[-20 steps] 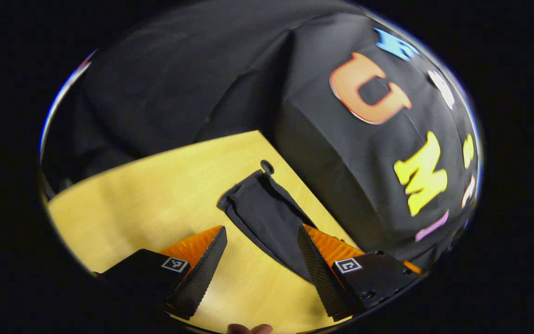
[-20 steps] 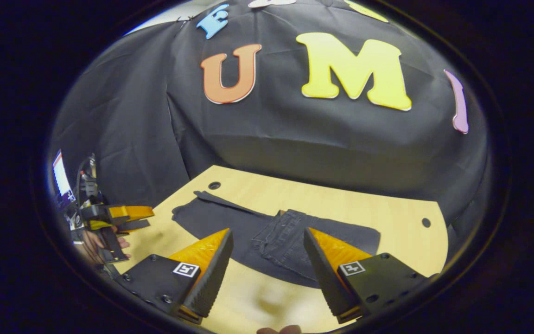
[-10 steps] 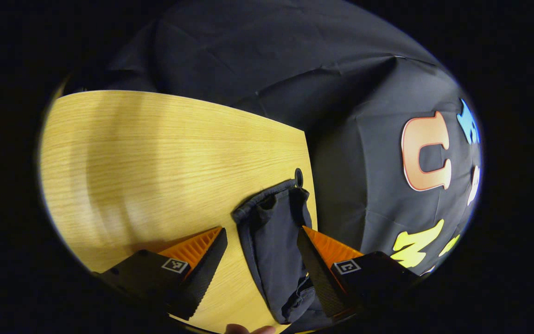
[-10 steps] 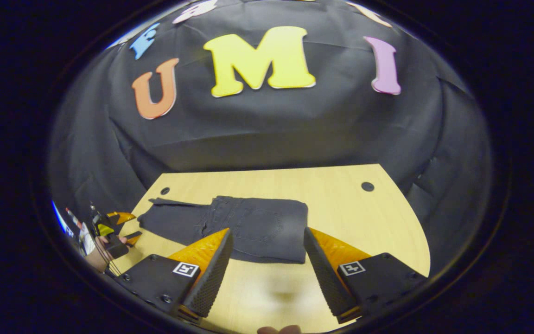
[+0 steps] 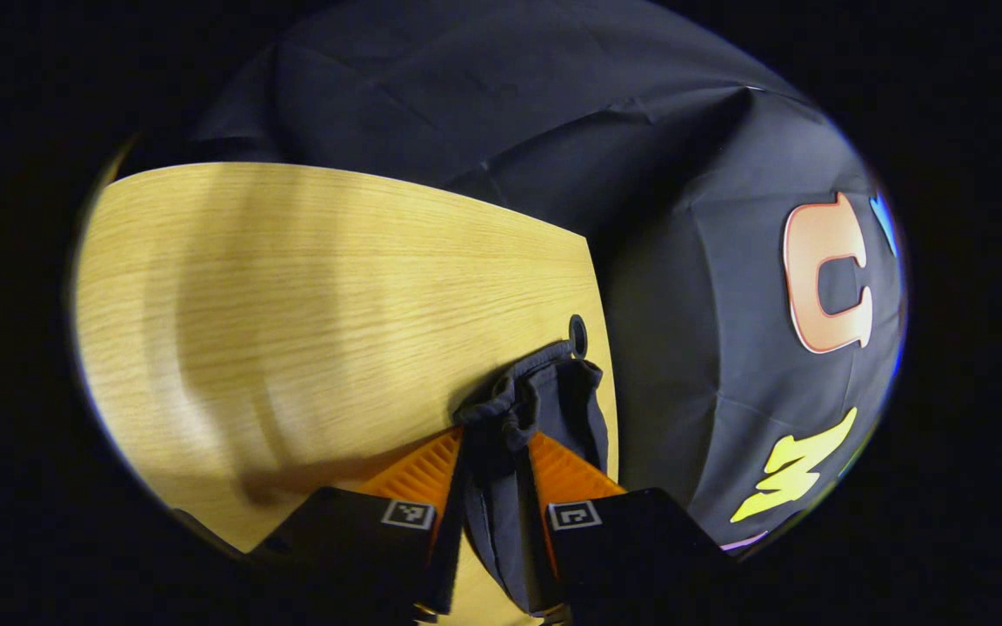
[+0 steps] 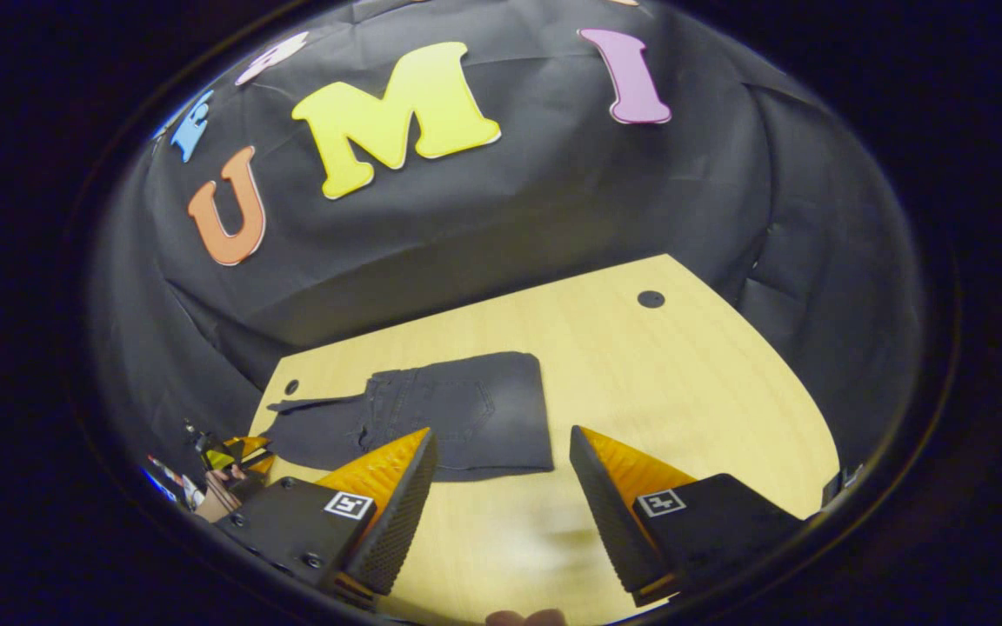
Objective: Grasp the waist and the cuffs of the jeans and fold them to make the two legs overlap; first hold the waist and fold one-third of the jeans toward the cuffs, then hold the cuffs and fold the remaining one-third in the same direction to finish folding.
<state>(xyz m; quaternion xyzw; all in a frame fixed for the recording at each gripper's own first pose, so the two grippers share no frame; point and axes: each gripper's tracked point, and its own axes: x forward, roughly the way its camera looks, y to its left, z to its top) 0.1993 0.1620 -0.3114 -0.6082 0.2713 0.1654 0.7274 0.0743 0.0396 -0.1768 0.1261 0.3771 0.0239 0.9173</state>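
Pinching the cuff end of the dark grey denim jeans with my left gripper; my right gripper hangs spread, jeans folded on the light wooden table at 11 o'clock.

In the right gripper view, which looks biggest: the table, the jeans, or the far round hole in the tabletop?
1. table
2. jeans
3. far round hole

The jeans lie nearer the camera than the hole, yet the gap is plain.
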